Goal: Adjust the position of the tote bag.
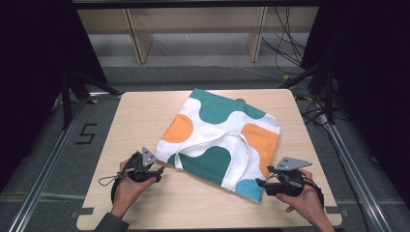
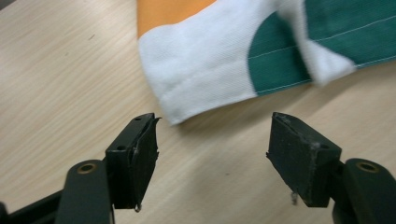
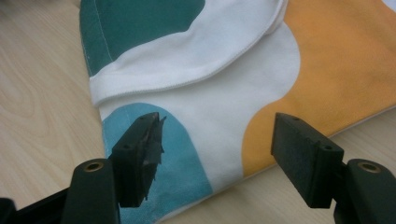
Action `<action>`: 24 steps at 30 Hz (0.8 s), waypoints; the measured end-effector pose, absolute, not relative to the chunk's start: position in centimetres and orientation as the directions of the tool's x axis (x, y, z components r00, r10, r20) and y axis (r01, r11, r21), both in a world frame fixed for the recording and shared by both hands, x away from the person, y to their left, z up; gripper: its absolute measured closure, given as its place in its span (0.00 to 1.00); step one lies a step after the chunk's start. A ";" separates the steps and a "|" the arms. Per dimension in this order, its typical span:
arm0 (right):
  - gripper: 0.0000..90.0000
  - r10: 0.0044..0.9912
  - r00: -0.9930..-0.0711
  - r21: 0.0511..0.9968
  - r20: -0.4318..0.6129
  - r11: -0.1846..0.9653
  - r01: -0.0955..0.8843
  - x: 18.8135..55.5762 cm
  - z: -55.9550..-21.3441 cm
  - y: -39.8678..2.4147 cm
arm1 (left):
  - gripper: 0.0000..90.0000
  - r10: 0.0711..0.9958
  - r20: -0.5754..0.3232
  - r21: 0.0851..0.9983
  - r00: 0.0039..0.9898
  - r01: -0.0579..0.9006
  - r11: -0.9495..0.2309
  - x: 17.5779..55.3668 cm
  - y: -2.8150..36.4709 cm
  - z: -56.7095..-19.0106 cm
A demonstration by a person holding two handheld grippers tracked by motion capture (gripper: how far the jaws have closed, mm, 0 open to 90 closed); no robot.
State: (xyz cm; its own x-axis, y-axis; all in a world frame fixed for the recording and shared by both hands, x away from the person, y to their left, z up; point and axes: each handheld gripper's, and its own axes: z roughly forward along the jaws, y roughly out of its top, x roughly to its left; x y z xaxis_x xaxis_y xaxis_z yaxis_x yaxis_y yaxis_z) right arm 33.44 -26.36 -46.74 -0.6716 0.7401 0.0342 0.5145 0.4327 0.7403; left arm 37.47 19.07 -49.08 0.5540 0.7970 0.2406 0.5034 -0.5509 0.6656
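A cloth tote bag (image 1: pixel 220 135), white with green, orange and blue rounded patches, lies flat on the wooden table (image 1: pixel 140 116), its white handles (image 1: pixel 239 140) folded over its middle. My left gripper (image 1: pixel 160 169) sits just off the bag's near left corner, held by a hand. In the left gripper view the left gripper (image 2: pixel 212 149) is open over bare wood, with the bag's white corner (image 2: pixel 187 88) just ahead. My right gripper (image 1: pixel 260 182) is at the near right corner. In the right gripper view it (image 3: pixel 215 154) is open, jaws either side of the blue and orange patches (image 3: pixel 177 158), not pressing them.
The table's near edge (image 1: pixel 208 224) runs just behind both hands. Bare wood lies left of the bag. Beyond the far edge stand wooden shelf legs (image 1: pixel 138 41). Cables (image 1: pixel 290 48) trail on the floor at the back right, and metal rails (image 1: pixel 348 154) flank the table.
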 end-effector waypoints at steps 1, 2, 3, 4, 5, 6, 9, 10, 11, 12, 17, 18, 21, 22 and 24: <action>0.38 0.740 -0.672 0.740 0.034 0.433 0.515 33.4 -46.7 -26.4 | 0.35 0.797 0.241 0.666 0.554 0.503 -0.551 37.5 19.1 -49.1; 0.38 0.738 -0.674 0.740 0.035 0.434 0.514 33.4 -46.8 -26.4 | 0.35 0.785 0.258 0.667 0.563 0.483 -0.566 38.0 19.1 -49.3; 0.38 0.734 -0.678 0.744 0.028 0.437 0.505 33.5 -46.8 -26.4 | 0.36 0.790 0.263 0.670 0.554 0.484 -0.563 38.2 19.0 -49.4; 0.38 0.734 -0.679 0.743 0.030 0.437 0.506 33.5 -46.8 -26.4 | 0.36 0.780 0.275 0.655 0.562 0.484 -0.579 38.5 19.0 -49.5; 0.38 0.734 -0.679 0.743 0.030 0.437 0.506 33.5 -46.8 -26.4 | 0.36 0.781 0.283 0.646 0.557 0.491 -0.585 38.7 19.0 -49.7; 0.38 0.732 -0.680 0.745 0.024 0.441 0.501 33.5 -46.9 -26.5 | 0.36 0.781 0.287 0.640 0.555 0.496 -0.588 39.0 18.9 -49.9; 0.38 0.738 -0.674 0.744 0.033 0.432 0.510 33.5 -46.8 -26.5 | 0.36 0.790 0.285 0.644 0.542 0.502 -0.577 39.3 19.0 -50.2; 0.38 0.737 -0.675 0.742 0.034 0.435 0.511 33.5 -46.8 -26.6 | 0.37 0.799 0.280 0.656 0.531 0.502 -0.564 39.5 19.1 -50.2; 0.38 0.737 -0.675 0.742 0.034 0.435 0.511 33.5 -46.8 -26.6 | 0.37 0.796 0.279 0.658 0.537 0.497 -0.565 39.6 19.2 -50.1; 0.38 0.741 -0.670 0.738 0.042 0.429 0.521 33.4 -46.8 -26.6 | 0.36 0.803 0.270 0.663 0.532 0.502 -0.555 39.7 19.2 -50.1; 0.38 0.740 -0.672 0.744 0.025 0.435 0.507 33.5 -46.8 -26.6 | 0.39 0.802 0.267 0.683 0.534 0.482 -0.548 39.9 19.0 -50.2; 0.38 0.745 -0.667 0.738 0.028 0.434 0.516 33.3 -46.7 -26.5 | 0.42 0.797 0.269 0.706 0.541 0.452 -0.545 39.9 18.9 -49.9; 0.38 0.727 -0.687 0.749 0.006 0.452 0.485 33.3 -46.7 -26.4 | 0.51 0.789 0.278 0.727 0.549 0.417 -0.546 39.7 18.9 -49.6; 0.38 0.729 -0.685 0.744 0.015 0.449 0.495 33.1 -46.7 -26.2 | 0.54 0.789 0.276 0.743 0.549 0.400 -0.538 39.7 18.8 -49.5; 0.36 0.721 -0.693 0.745 0.009 0.458 0.486 33.0 -46.9 -26.0 | 0.58 0.799 0.269 0.790 0.539 0.352 -0.503 39.8 18.5 -49.4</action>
State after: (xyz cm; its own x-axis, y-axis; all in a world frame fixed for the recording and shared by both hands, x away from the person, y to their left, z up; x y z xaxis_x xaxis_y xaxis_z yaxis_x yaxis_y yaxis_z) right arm 32.96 -26.04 -46.87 -0.6930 0.7208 0.0086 0.4856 0.4580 0.7446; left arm 39.82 18.53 -49.43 0.5386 0.7986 0.2687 0.3517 -0.5028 0.7896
